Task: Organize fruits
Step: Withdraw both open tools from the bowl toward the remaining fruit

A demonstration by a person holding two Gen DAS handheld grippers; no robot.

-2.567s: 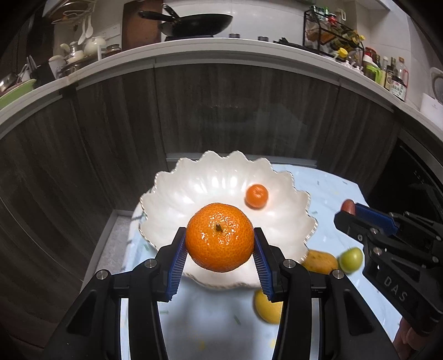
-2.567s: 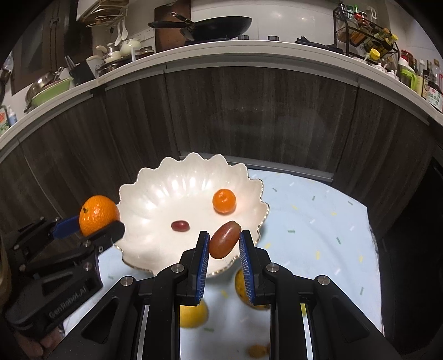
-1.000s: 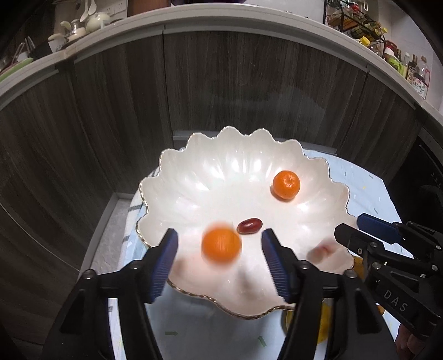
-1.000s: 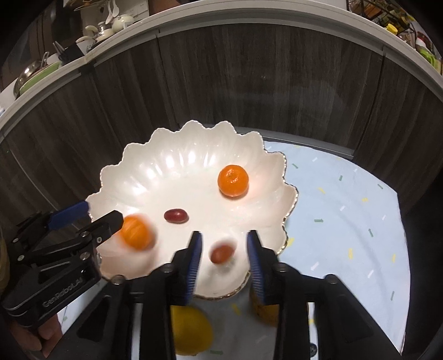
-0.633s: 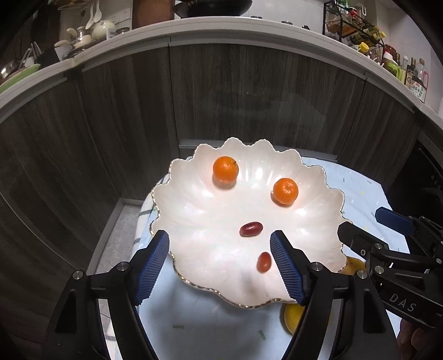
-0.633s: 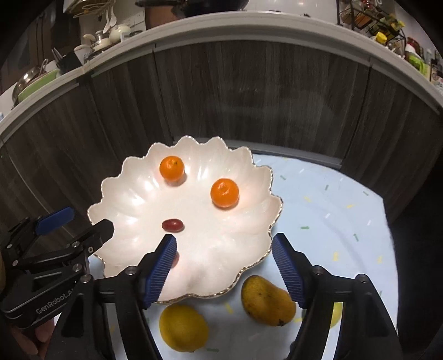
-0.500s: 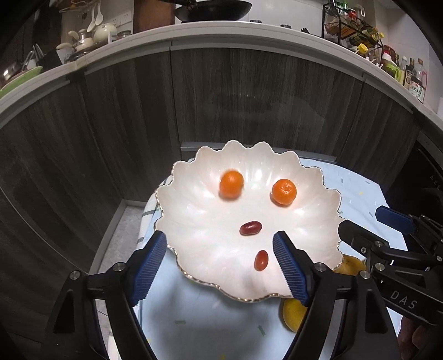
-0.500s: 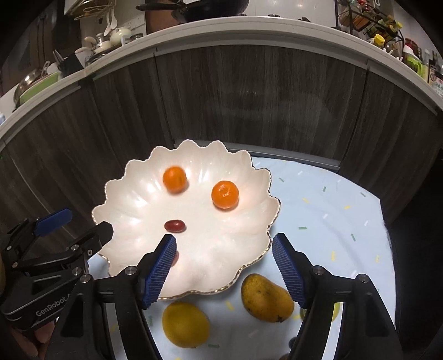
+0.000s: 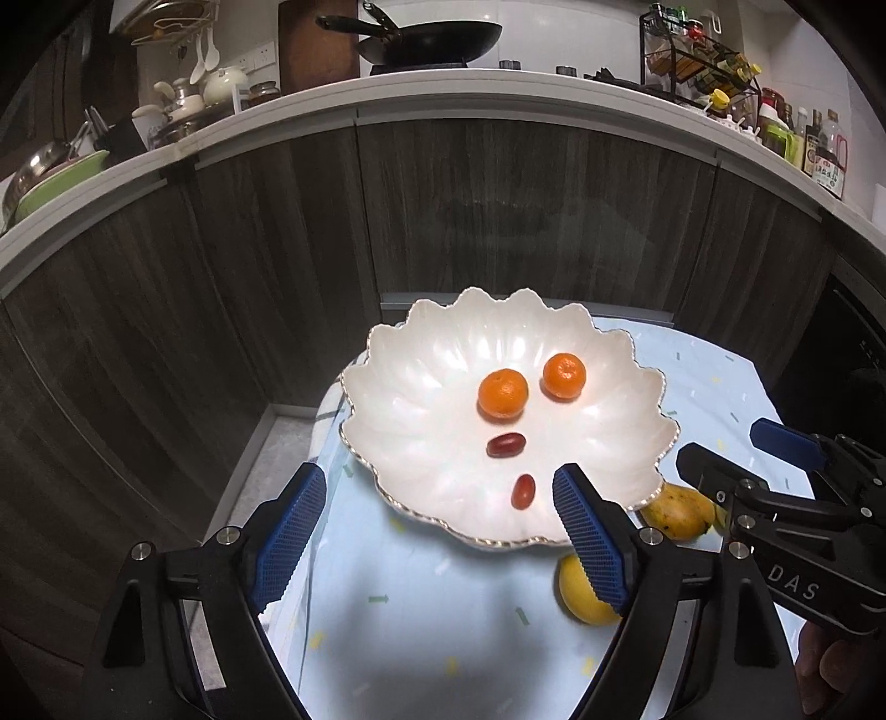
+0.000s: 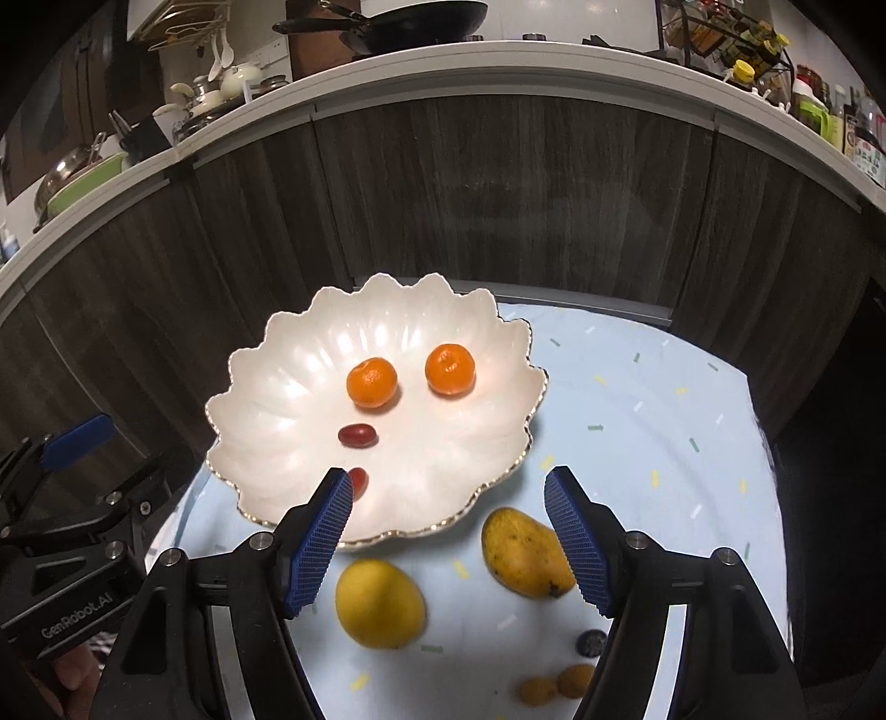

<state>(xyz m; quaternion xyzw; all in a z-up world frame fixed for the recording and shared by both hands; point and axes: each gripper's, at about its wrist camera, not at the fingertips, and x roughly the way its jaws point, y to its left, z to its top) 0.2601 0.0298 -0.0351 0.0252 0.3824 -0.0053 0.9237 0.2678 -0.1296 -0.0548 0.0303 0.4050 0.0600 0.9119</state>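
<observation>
A white scalloped bowl stands on a light blue cloth. In it lie two mandarins and two small red fruits. My left gripper is open and empty, just in front of the bowl. My right gripper is open and empty, above the bowl's near rim. A mango and a yellow citrus fruit lie on the cloth near the bowl.
A dark blueberry and two small orange fruits lie on the cloth at the front. Dark wood cabinet fronts rise behind the table under a white counter with a pan and bottles. Floor drops off at the left.
Both grippers have let go of their fruit into the bowl, opened wide and pulled back toward me. The dropped mandarin has rolled to rest beside the other one.
</observation>
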